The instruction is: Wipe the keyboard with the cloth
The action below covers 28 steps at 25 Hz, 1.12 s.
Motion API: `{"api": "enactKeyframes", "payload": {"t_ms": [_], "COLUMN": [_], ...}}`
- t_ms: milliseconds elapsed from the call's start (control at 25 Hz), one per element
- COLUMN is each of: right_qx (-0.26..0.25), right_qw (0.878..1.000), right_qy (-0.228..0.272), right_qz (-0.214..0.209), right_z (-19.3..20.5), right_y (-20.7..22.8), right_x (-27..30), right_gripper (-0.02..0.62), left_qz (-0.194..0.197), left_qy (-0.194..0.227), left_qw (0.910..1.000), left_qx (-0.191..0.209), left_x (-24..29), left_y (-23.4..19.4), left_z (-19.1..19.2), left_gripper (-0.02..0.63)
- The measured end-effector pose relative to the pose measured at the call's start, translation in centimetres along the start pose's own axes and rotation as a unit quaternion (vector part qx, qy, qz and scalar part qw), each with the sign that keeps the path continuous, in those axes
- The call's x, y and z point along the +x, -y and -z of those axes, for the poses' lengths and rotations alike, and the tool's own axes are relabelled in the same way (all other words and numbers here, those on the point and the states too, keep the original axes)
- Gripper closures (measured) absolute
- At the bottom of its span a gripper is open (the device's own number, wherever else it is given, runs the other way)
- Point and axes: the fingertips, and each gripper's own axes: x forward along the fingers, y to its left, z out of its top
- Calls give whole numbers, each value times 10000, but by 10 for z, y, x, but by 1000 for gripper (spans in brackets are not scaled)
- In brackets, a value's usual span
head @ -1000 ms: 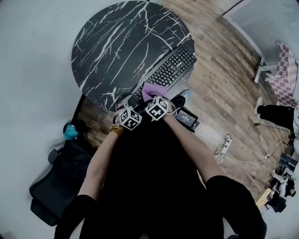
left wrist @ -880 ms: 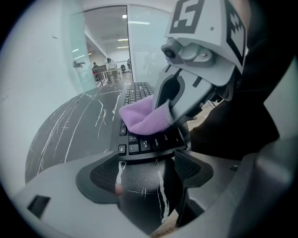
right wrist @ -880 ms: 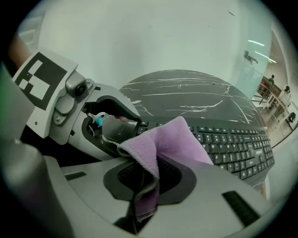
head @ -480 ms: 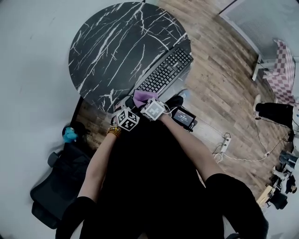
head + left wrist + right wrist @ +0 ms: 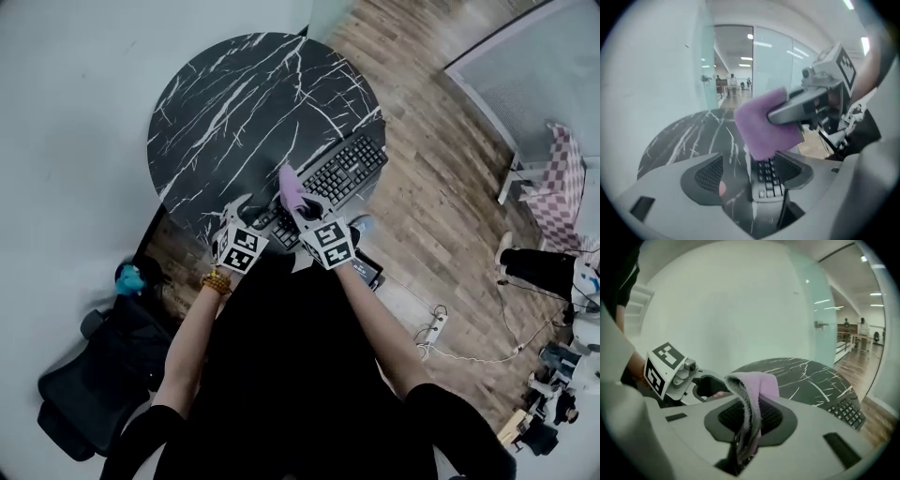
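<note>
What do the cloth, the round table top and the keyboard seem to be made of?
The cloth looks like soft purple fabric, perhaps microfibre: its folded edge is fuzzy and it hangs limp. The table top is smooth black with white veins, either marble or a laminate imitating it; I cannot tell which. The keyboard appears to be matte black plastic.

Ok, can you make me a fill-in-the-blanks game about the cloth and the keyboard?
1. The cloth is the colour ____.
2. The cloth is pinched in the ____ hand-held gripper.
3. The keyboard lies on a round black table with ____ veins.
4. The left hand-held gripper grips nothing, because its jaws are ____.

Missing words: purple; right; white; open
</note>
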Motion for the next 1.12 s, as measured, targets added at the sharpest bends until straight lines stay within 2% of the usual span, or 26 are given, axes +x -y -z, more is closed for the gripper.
{"api": "enactKeyframes", "payload": {"t_ms": [40,120,240,280,320,360,480,560,640,840,1120], "right_qx": [239,528,-43,-238,-390,-524,-892,-1015,-1037,-989,-907], "right_qw": [9991,9937,9844,9799,9749,9699,9578,9537,9517,9562,9590], "right_qy": [310,929,1625,1810,1977,2120,2368,2461,2536,2372,2313], "right_qz": [133,324,669,806,946,1080,1364,1402,1385,1405,1362], "right_z": [-22,-65,-123,-139,-153,-166,-195,-204,-209,-198,-191], "right_y": [10,21,21,19,17,15,3,-6,-12,-11,-13], "right_x": [-7,-20,-42,-49,-56,-62,-70,-71,-72,-69,-69], "right_gripper": [532,532,532,532,532,532,532,532,532,534,534], "left_qz": [-170,-427,-892,-1087,-1292,-1493,-2009,-2226,-2287,-2157,-2149], "left_qy": [387,1132,2126,2420,2696,2937,3373,3479,3494,3413,3352], "left_qw": [9989,9909,9689,9599,9501,9404,9170,9080,9057,9111,9139], "left_qx": [-192,-584,-896,-908,-887,-844,-708,-701,-733,-828,-791], "left_x": [-7,-25,-61,-76,-90,-104,-132,-139,-139,-132,-132], "left_y": [-14,-38,-67,-73,-77,-81,-83,-81,-78,-70,-63], "left_z": [-26,-76,-142,-160,-176,-190,-213,-216,-214,-205,-201], "left_gripper": [255,255,266,324,463,549,581,587,591,592,592]}}
